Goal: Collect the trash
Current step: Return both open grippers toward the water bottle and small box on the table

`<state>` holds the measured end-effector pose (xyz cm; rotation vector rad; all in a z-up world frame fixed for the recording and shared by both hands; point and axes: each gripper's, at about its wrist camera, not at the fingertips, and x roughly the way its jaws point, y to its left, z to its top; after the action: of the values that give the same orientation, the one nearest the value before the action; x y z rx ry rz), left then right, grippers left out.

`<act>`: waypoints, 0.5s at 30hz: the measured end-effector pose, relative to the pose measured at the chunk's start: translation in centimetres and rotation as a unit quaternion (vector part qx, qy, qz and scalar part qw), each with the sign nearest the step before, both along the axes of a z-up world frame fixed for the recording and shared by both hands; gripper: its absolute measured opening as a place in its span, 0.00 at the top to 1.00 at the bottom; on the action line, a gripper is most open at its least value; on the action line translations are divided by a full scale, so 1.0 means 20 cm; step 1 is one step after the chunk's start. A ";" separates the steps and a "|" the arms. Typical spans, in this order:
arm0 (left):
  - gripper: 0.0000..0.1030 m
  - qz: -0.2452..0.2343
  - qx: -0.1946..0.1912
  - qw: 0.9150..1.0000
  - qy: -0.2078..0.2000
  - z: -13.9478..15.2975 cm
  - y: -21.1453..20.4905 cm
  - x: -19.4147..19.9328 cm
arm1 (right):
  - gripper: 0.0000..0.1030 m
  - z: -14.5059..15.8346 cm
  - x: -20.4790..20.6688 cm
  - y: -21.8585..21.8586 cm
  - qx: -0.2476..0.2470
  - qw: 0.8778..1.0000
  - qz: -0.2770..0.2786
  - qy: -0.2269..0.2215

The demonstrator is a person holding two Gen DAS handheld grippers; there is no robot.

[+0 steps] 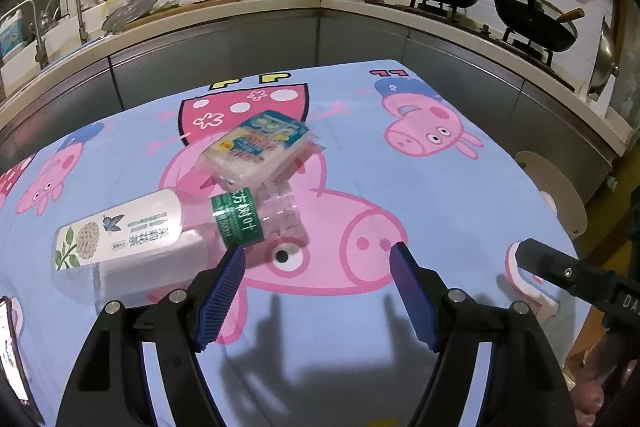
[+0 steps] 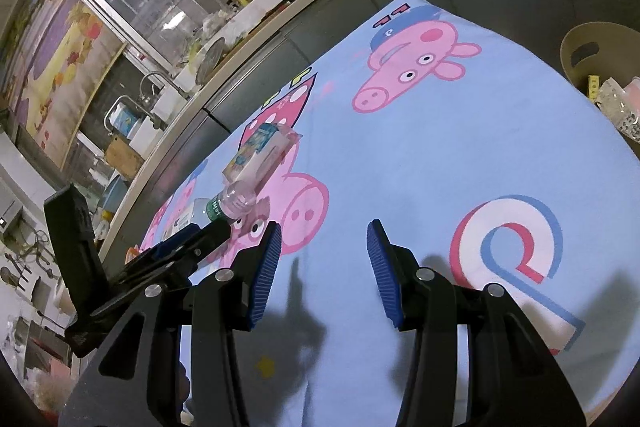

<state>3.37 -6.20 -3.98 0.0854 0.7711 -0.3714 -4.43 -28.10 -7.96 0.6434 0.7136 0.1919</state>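
A clear plastic bottle (image 1: 168,231) with a white flower label and a green band lies on its side on the cartoon-pig tablecloth (image 1: 460,187). A blue and white tissue packet (image 1: 260,147) lies just behind it, touching it. My left gripper (image 1: 318,253) is open and empty, its left fingertip right at the bottle's green band. In the right wrist view the bottle (image 2: 236,201) and packet (image 2: 260,151) lie to the far left. My right gripper (image 2: 324,235) is open and empty above the cloth. The left gripper (image 2: 192,243) shows beside the bottle.
A beige bin (image 2: 596,51) holding wrappers stands past the table's right edge; it also shows in the left wrist view (image 1: 556,191). A kitchen counter (image 1: 320,7) with bottles, a sink and two woks (image 1: 532,15) runs behind the table.
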 end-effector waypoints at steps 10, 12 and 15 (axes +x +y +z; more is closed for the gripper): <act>0.26 0.009 0.003 1.000 0.010 -0.03 0.03 0.01 | 0.56 -0.01 0.02 0.03 0.000 1.000 0.008 0.007; 0.25 0.009 0.002 1.000 0.012 -0.03 0.04 0.01 | 0.55 -0.01 0.02 0.03 0.000 1.000 0.008 0.007; 0.25 0.011 0.001 1.000 0.014 -0.04 0.05 0.02 | 0.55 -0.01 0.02 0.04 -0.001 1.000 0.010 0.008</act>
<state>3.76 -5.27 -4.70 0.0745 0.7994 -0.3508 -4.03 -27.33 -8.22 0.6369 0.7349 0.2049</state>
